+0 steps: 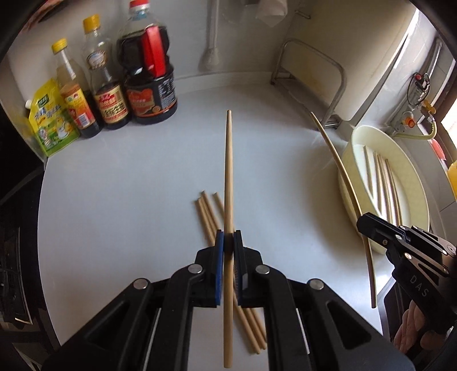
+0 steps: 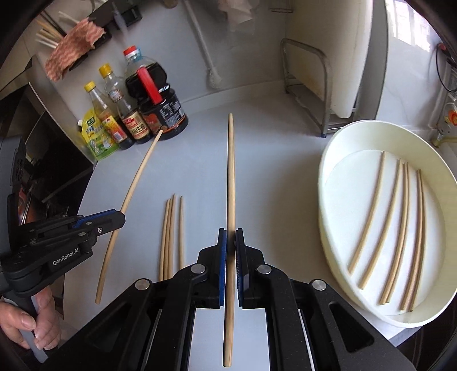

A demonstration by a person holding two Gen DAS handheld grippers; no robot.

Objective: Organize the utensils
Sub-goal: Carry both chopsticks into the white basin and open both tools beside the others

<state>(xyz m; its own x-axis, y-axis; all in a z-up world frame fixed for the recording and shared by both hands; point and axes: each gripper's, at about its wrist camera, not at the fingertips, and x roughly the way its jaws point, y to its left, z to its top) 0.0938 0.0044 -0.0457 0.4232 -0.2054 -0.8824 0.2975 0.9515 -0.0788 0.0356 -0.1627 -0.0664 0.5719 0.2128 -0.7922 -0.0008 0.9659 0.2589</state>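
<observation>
Both tongs, left tongs (image 1: pixel 228 238) and right tongs (image 2: pixel 230 237), each clamp one chopstick (image 1: pixel 228 171) mid-shaft for balance, presumably bound for the white dish (image 2: pixel 337 148) at frame right.

Chopsticks (image 2: pixel 229 182) pale matt wood; tray (image 2: pixel 325 182) smooth cream plastic; countertop (image 1: pixel 128 185) glossy white; rack (image 2: pixel 322 71) brushed metal

Chopsticks (image 2: pixel 229 182) pale tan wood, unpatterned; oval dish (image 2: pixel 337 148) cream-white; counter (image 1: pixel 128 185) plain light grey; grippers black with blue pads (image 1: pixel 219 251); bottles (image 1: pixel 151 85) dark brown contents, red and yellow labels; two caps yellow (image 1: pixel 91 21), one red (image 1: pixel 139 4); large bottle's handle red (image 1: pixel 154 51); pouch (image 1: pixel 50 122) yellow-green, printed; cloth (image 2: pixel 71 45) mottled pink-brown.
</observation>
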